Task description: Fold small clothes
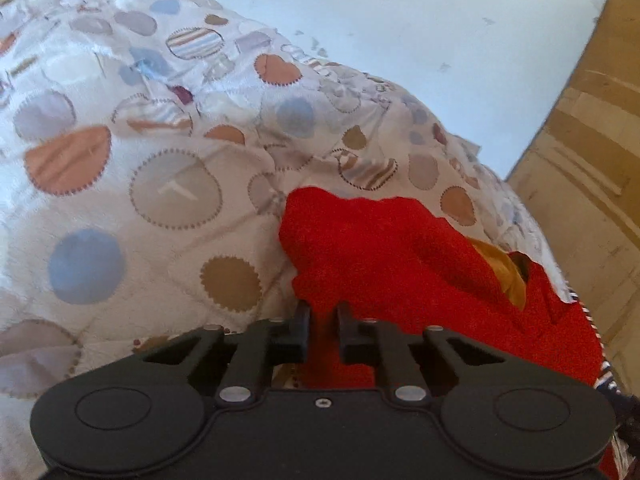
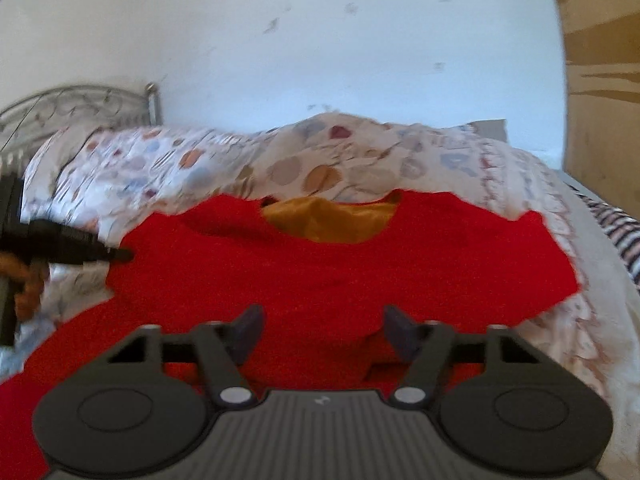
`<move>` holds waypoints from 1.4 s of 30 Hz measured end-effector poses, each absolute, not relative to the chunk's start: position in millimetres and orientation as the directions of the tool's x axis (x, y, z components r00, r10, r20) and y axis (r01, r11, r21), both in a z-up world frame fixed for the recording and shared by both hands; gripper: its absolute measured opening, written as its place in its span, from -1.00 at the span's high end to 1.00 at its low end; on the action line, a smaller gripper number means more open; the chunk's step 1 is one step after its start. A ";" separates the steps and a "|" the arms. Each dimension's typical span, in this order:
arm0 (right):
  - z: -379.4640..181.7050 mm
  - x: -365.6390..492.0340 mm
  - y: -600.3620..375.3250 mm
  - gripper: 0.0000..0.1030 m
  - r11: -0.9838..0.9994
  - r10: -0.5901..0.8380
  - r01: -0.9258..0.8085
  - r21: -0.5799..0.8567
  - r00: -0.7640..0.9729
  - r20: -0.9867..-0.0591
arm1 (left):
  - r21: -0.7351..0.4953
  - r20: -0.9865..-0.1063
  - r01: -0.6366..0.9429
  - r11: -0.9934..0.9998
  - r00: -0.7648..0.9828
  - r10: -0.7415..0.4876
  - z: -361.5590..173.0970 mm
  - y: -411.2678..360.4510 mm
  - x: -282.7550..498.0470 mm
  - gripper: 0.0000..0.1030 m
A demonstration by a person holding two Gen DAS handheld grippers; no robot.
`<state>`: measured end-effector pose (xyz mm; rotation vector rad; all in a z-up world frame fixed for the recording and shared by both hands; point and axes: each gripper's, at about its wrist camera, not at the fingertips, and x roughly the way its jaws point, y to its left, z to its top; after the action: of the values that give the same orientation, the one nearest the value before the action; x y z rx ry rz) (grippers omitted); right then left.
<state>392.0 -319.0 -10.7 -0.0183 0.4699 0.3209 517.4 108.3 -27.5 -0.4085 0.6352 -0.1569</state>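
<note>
A small red garment [image 2: 340,272] with a mustard-yellow lining [image 2: 332,220] at its neck lies spread on a patterned quilt [image 2: 160,160]. My left gripper [image 1: 324,312] is shut on the garment's edge [image 1: 380,248], with red cloth between its fingers. It also shows in the right wrist view [image 2: 120,256] at the garment's left edge. My right gripper [image 2: 324,324] is open, its fingers wide apart just above the garment's near part.
The quilt [image 1: 160,160] with coloured circles covers a bed with a metal headboard [image 2: 80,104]. A white wall [image 2: 320,40] rises behind. A wooden wardrobe [image 1: 592,160] stands at the right. A striped cloth [image 2: 624,232] lies at the quilt's right edge.
</note>
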 end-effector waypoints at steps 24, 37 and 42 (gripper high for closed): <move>6.3 330.2 -359.9 -0.97 0.946 0.324 -0.290 0.145 0.855 -0.405 | -0.317 -0.607 0.001 0.948 0.768 -0.204 -4.7 94.9 465.6 -0.52; -25.0 178.9 -404.0 -1.00 0.960 0.243 -0.160 0.228 0.883 -0.402 | -0.222 -0.542 0.194 0.956 0.790 -0.286 -17.8 89.8 330.7 -0.99; -42.6 142.9 -397.4 -0.97 0.962 0.214 -0.120 0.244 0.888 -0.406 | -0.203 -0.598 0.197 0.959 0.750 -0.281 -40.0 90.4 301.5 -0.99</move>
<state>142.9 -397.4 -42.6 0.2154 0.4446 0.1750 301.5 90.4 -40.0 -0.1296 0.6736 -0.2618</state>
